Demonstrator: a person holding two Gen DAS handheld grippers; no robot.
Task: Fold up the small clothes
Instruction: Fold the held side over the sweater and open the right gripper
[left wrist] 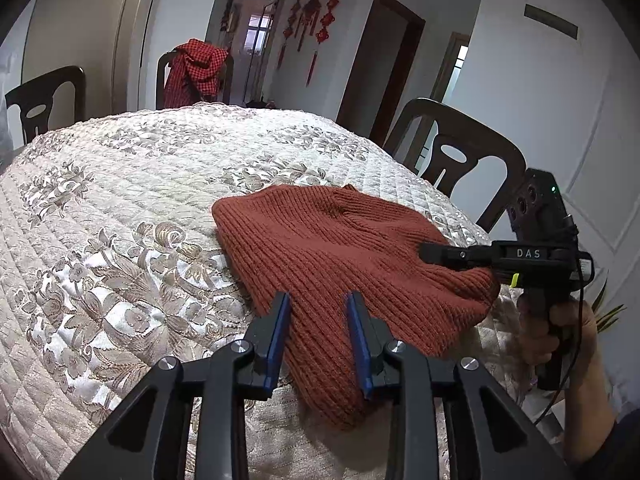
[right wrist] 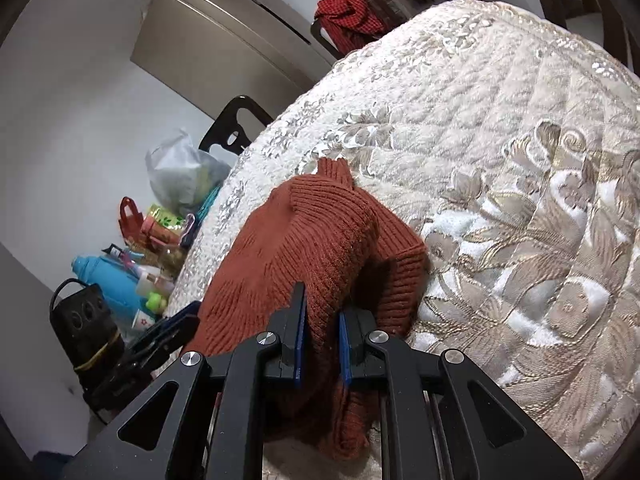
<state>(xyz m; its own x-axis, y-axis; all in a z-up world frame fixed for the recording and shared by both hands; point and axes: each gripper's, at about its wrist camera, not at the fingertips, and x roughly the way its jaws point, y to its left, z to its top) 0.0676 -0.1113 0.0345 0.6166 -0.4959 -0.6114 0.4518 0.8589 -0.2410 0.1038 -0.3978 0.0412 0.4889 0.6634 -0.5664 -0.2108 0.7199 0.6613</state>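
Rust-red rib-knit sweater, chunky and partly folded, on my quilted floral table cover; my left gripper, blue pads parted, straddles its near edge; my right gripper pinches a bunched fold.

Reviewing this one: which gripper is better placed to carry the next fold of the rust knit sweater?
Probably the right gripper: its pads are already clamped on a raised fold of the rust sweater. The left gripper straddles the near edge with a visible gap, gripping nothing.
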